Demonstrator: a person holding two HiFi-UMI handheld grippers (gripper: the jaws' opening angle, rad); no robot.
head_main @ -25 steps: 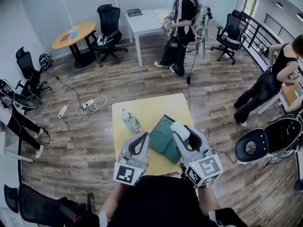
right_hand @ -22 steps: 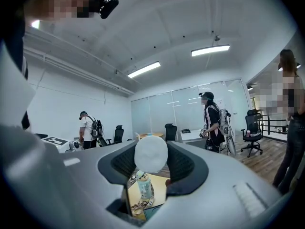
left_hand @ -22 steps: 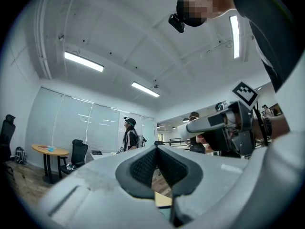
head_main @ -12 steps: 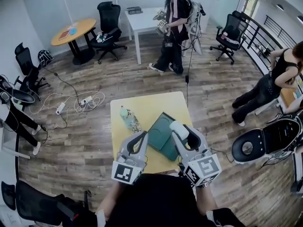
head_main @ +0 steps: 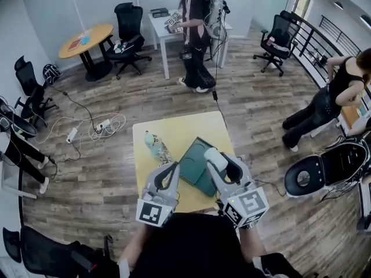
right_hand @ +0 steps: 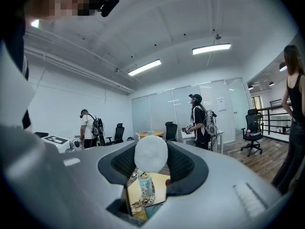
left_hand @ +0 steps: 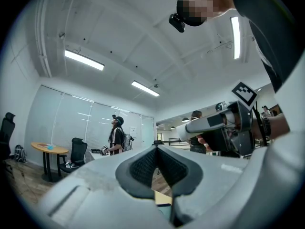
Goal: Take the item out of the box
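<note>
Holding dead still, Jo: over the last second neither claw budges. The right gripper (head_main: 223, 162) keeps its dark ribbed pads pressed on the white, round-ended cylinder (right_hand: 151, 152), jaws fairly wide around it.

And the only mover, Sam, is the person in dark clothes (head_main: 197, 33) at the far side, who has drifted left to the white table (head_main: 168, 25). Nothing near the work has shifted.

So what does that mean for the job? I reckon the lift is done. The cylinder hangs clear above the near right part of the flat dark green box (head_main: 194, 162), not inside it.

Agreed. The box lies on the smooth yellow square tabletop (head_main: 174, 129), its lid looking folded open; I can't read the inside. Left of it stands a pale green bottle (head_main: 153, 143).

And the left gripper (left_hand: 156, 151)?

Pale grey plastic shell, tips brought together, nothing between them, just beside its partner. The cylinder looks matte and light, maybe foam, so a soft squeeze should do until it's set down.
</note>
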